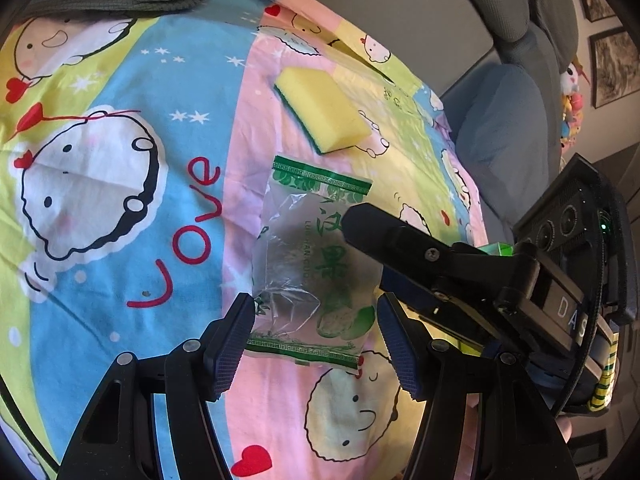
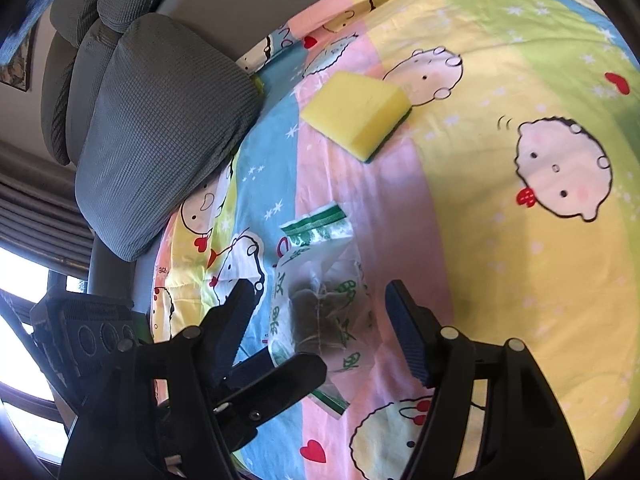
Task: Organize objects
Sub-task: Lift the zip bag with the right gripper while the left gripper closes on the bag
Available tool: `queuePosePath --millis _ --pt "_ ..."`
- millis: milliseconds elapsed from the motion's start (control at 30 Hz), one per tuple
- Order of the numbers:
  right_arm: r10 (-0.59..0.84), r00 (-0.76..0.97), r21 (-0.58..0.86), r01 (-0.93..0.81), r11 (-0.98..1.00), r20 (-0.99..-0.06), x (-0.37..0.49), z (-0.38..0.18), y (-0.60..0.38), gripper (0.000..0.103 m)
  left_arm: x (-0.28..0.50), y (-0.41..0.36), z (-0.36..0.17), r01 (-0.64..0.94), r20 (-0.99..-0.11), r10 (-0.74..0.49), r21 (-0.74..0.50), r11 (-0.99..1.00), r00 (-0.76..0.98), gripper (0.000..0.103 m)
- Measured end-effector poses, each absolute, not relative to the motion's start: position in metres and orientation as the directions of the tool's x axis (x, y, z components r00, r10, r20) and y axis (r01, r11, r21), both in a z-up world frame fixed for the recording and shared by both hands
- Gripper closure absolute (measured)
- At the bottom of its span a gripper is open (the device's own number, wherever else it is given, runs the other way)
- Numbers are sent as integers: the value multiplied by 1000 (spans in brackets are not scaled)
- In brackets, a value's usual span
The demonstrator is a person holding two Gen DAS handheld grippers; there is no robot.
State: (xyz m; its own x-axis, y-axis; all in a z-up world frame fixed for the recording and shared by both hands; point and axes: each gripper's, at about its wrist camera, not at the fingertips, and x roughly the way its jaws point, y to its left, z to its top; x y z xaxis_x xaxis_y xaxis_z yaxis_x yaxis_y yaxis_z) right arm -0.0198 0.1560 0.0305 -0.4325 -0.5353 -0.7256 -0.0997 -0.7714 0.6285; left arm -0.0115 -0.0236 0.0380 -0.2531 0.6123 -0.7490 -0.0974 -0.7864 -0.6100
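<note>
A: Cloth first, since it is the biggest thing: a cartoon-print sheet [image 1: 120, 184] covers the surface, with pastel stripes, round faces, red hearts and the word "Love". It is soft and a little wrinkled, so things lying on it may slide with it.

B: And the sponge [image 1: 322, 114]?

A: Yellow foam on a dark green scouring layer, lying flat beyond the packet. I judge it light and squashy; a grip across its two long sides should hold well.

B: The packet [image 1: 310, 268] is the closer one?

A: Yes. It is a clear plastic packet with green printed borders and green Chinese characters, and something dark and round is inside. It lies on the pink stripe, just before both tools. The film looks thin, slippery and crinkly, so I would pinch over the round content, not the flat sealed edges.

B: How do the tools stand?

A: The left hand-held gripper [image 1: 316, 336] has its jaws apart, with the near end of the packet between them, and the pads do not press it. The right hand-held gripper [image 2: 320, 328] is also spread wide over the packet and holds nothing.
</note>
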Motion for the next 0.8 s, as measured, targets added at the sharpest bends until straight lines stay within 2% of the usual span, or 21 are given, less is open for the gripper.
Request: queuePosePath --millis 367,567,800 --pt "-581 -376 655 -100 -749 -722 -30 11 144 35 -13 -21 29 -87 -748 622 -621 -779 -230 39" --pt "-607 -362 676 -96 -730 -707 -34 4 142 46 -14 -15 33 -114 -758 604 -596 -795 -246 41" --pt "-605 -406 679 -55 -732 -685 -29 19 142 48 -9 -12 51 -175 -729 613 -590 -788 -305 42"
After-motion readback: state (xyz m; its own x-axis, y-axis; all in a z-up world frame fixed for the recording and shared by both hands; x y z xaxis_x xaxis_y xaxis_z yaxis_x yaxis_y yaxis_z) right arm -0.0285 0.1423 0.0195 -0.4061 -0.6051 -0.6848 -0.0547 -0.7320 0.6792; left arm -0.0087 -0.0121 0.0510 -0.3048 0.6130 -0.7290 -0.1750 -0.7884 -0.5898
